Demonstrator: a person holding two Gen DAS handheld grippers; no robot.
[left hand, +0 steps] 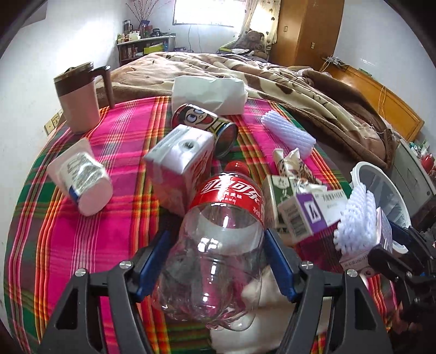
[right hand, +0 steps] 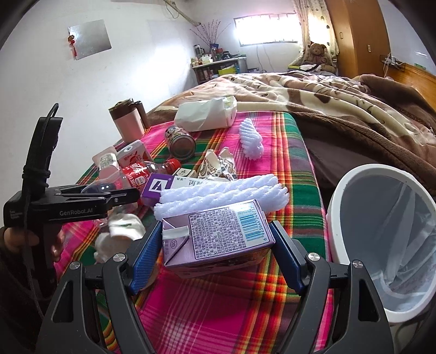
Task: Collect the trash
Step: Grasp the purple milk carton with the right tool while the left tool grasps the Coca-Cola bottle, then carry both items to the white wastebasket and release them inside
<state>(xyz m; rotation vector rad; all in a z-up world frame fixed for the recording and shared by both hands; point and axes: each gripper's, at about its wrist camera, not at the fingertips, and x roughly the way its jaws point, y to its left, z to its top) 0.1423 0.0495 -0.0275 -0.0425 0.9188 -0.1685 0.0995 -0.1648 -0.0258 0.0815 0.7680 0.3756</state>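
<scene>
Left gripper [left hand: 218,239] fingers gripping empty Coca-Cola bottle [left hand: 218,245]; right gripper [right hand: 215,245] fingers gripping purple drink carton [right hand: 218,234] beside white bin [right hand: 351,196].

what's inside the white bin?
The white bin holds a clear plastic liner, and nothing else shows in it. Its bottom is hidden by the rim and the picture's edge.

Daylight from blown-out window [left hand: 203,12] at back, room bright; glare on clear bottle [left hand: 218,245]; strong fisheye bending, dark vignette corners; near carton slightly blurred.
</scene>
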